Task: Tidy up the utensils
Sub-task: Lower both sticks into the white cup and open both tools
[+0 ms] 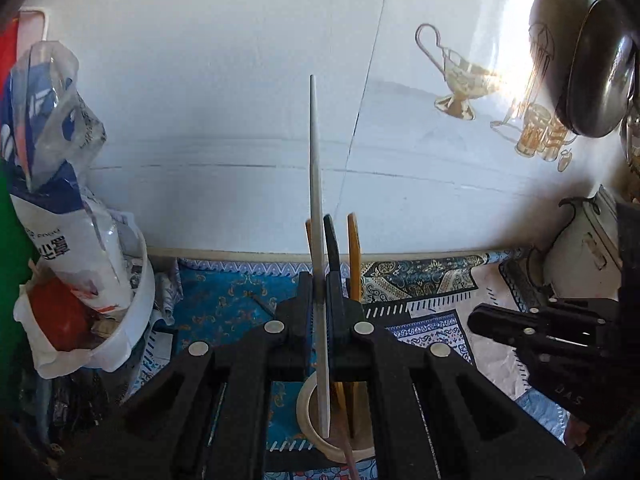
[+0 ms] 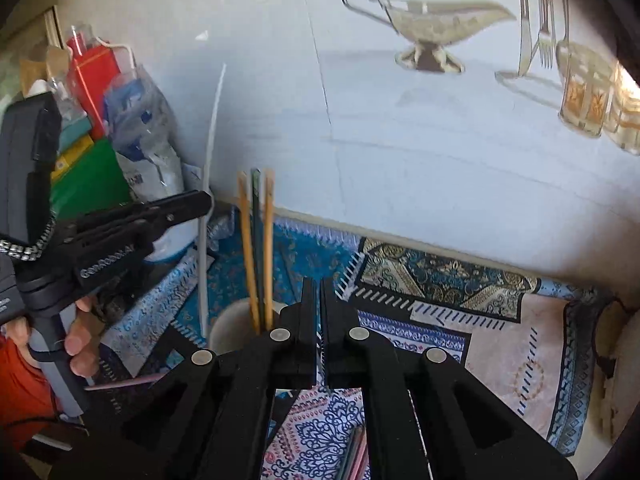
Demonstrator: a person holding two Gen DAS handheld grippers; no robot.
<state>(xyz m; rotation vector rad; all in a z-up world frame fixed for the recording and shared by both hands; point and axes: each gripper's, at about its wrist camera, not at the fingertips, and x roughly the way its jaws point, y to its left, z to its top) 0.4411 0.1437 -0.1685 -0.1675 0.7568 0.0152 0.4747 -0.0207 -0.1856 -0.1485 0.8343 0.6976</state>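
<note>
My left gripper (image 1: 319,296) is shut on a grey chopstick (image 1: 318,184) and holds it upright over a white cup (image 1: 306,408); the lower tip hangs at the cup's mouth. The cup holds two yellow chopsticks (image 1: 353,248) and a dark one (image 1: 331,240). In the right wrist view the same cup (image 2: 230,328) stands left of my right gripper (image 2: 319,320), which is shut and empty. The left gripper (image 2: 192,204) shows there gripping the grey chopstick (image 2: 208,200). More chopsticks (image 2: 356,456) lie on the cloth below my right gripper. A pink one (image 2: 128,382) lies at the left.
A white bowl (image 1: 136,320) with plastic bags stands at the left. A patterned cloth (image 2: 440,320) covers the counter against a tiled wall. A dark pan (image 1: 600,68) hangs at the upper right. Coloured boxes (image 2: 92,128) stand at the left.
</note>
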